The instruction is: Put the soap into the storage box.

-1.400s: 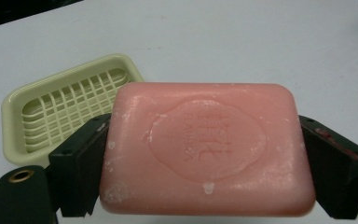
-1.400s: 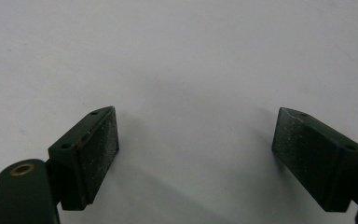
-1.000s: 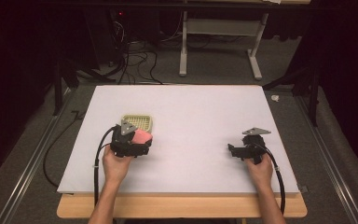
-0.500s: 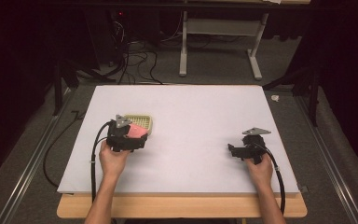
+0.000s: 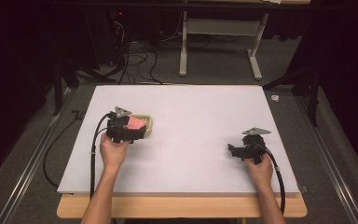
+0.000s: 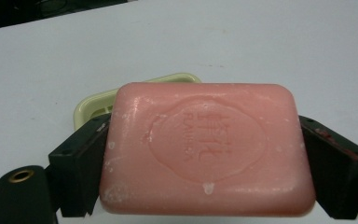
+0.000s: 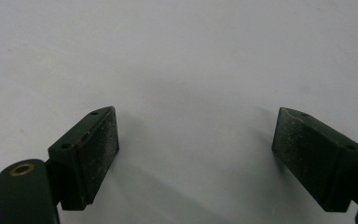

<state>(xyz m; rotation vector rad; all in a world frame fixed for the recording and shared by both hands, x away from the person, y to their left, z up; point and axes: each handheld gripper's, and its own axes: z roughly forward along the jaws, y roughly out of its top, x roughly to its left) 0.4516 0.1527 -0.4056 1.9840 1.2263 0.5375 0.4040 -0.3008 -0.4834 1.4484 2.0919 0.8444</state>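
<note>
A pink bar of soap (image 6: 207, 147) with an embossed stamp sits clamped between the two black jaws of my left gripper (image 5: 134, 128). It hangs just above a pale yellow-green soap dish (image 6: 98, 100), which lies on the white table (image 5: 191, 112) at its left. In the high view the soap (image 5: 135, 123) covers much of the dish (image 5: 148, 122). My right gripper (image 5: 233, 150) rests low over bare table at the right, its jaws wide apart with nothing between its pads (image 7: 98, 149).
The white board covers a wooden table whose front edge (image 5: 182, 207) shows below. Cables (image 5: 135, 60) and a metal stand (image 5: 219, 42) lie on the floor beyond the far edge. A small white scrap (image 5: 275, 98) lies off the right corner.
My left gripper has carried the soap up and to the left, so it now hangs over the dish. The right gripper has stayed put.
</note>
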